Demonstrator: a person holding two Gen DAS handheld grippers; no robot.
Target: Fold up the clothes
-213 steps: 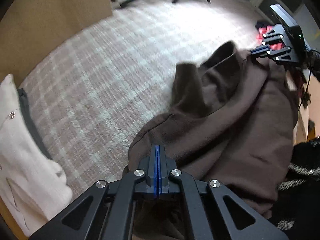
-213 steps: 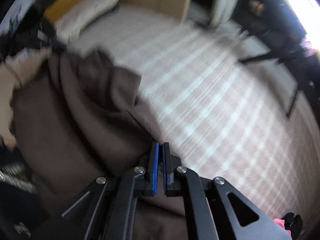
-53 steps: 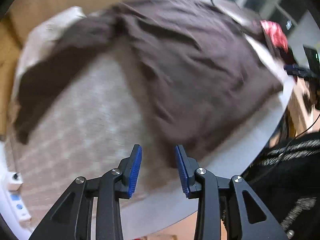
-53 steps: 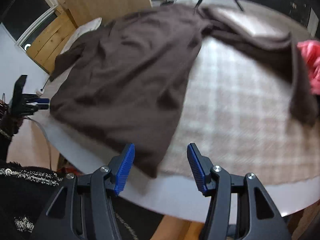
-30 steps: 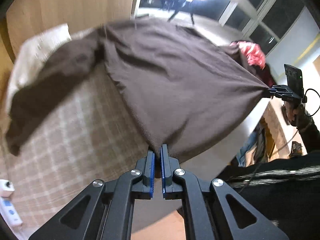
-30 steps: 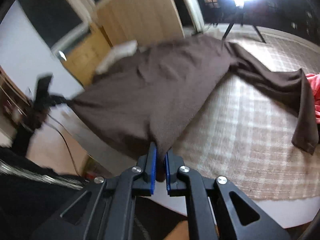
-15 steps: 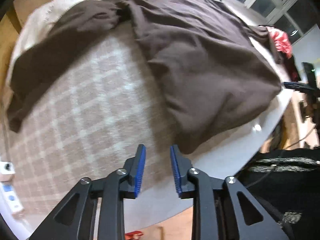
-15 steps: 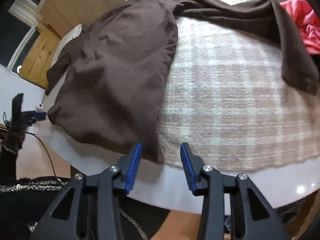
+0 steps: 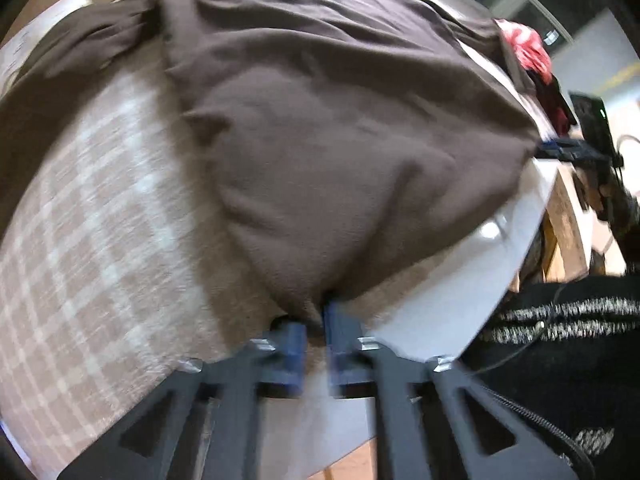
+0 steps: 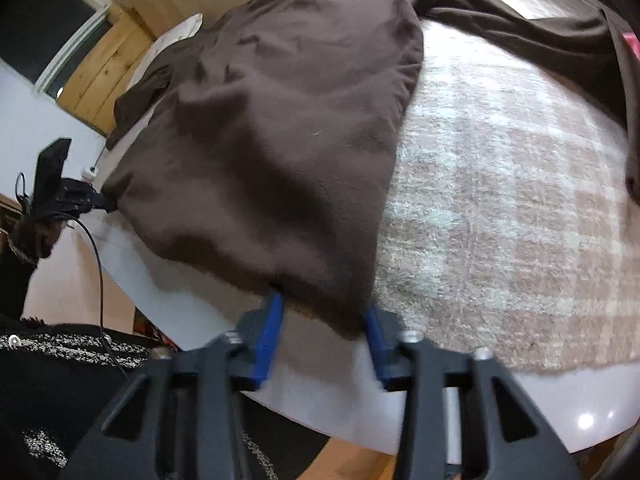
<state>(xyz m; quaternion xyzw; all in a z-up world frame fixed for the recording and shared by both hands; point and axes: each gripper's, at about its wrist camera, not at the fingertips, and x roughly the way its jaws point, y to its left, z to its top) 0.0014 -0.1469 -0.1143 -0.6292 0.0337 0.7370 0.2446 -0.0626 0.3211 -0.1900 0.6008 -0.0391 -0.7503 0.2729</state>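
A brown long-sleeved top point(image 9: 340, 140) point(image 10: 280, 120) lies spread on the plaid blanket point(image 9: 100, 240) point(image 10: 520, 220), hem toward me, sleeves out to the sides. My left gripper point(image 9: 314, 320) is closing, its blue pads pinching the near-left hem corner; in the right wrist view the left gripper point(image 10: 94, 200) holds that corner in a point. My right gripper point(image 10: 324, 312) is closing too, but its pads still stand wide apart with the near-right hem corner between them. In the left wrist view the right gripper point(image 9: 552, 146) sits at that far corner.
The bed's white edge point(image 9: 460, 300) point(image 10: 440, 400) runs just under both grippers. A red garment point(image 9: 528, 48) lies at the far right of the bed, a white pillow point(image 10: 176, 36) by the wooden headboard. The person's black glittery sleeve point(image 9: 560, 360) is close by.
A second ago both grippers held the top lifted; they let it drop flat. Since then both came down to the hem corners, the left jaws closing on one, the right now around the other.
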